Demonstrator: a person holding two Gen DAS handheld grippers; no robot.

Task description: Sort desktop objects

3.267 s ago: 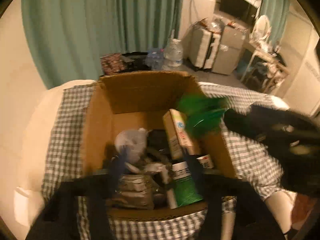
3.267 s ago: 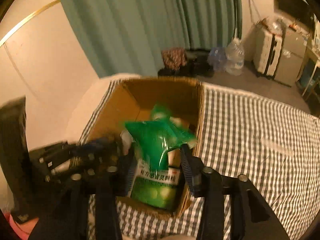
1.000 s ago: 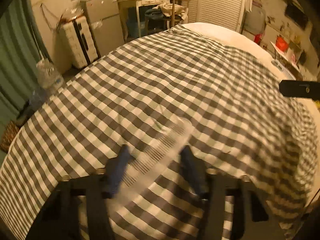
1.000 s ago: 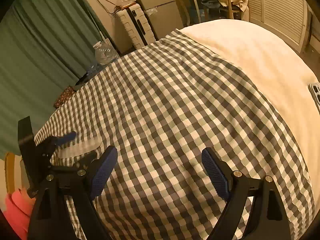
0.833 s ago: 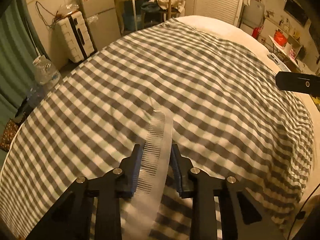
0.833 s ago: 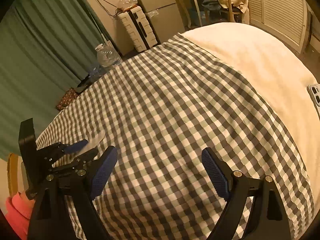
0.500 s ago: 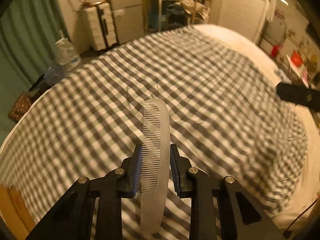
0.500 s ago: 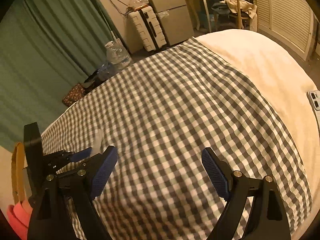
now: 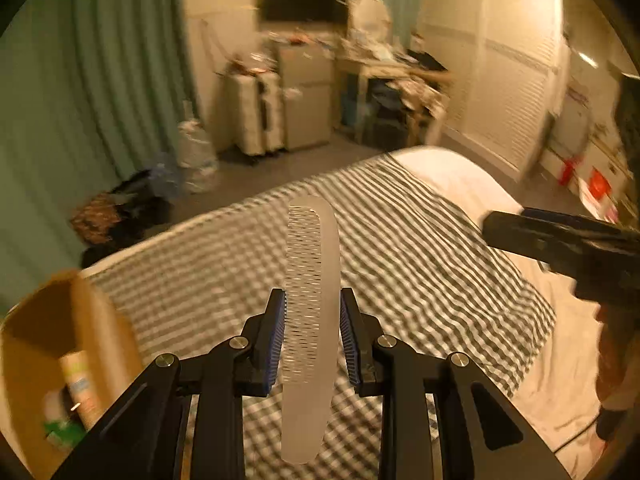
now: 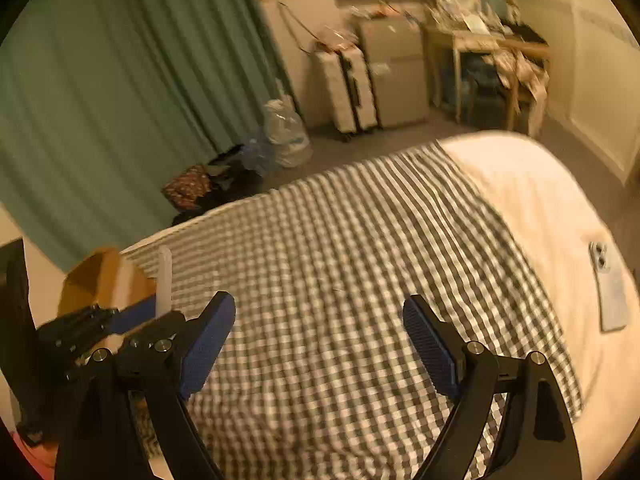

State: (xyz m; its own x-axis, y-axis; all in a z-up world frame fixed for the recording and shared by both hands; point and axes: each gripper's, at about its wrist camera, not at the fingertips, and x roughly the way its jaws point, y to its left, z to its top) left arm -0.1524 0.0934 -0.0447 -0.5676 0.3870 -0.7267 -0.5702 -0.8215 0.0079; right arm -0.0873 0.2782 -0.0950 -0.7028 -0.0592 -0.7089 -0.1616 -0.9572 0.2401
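left claw [image 9: 312, 336] clamped, right claw [image 10: 320, 344] wide — empty

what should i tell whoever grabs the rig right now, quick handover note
Left tool: shut on the translucent comb, held clear above the checked cloth.
Right tool: open, nothing between its pads, over the same cloth.
Cardboard box: at the left edge of the bed, already holding packets and a tube.
A phone lies on the white cover to the right.
Done: comb picked up; several items are in the box.
Left: likely drop the comb in the box. No other loose item shows on the cloth.
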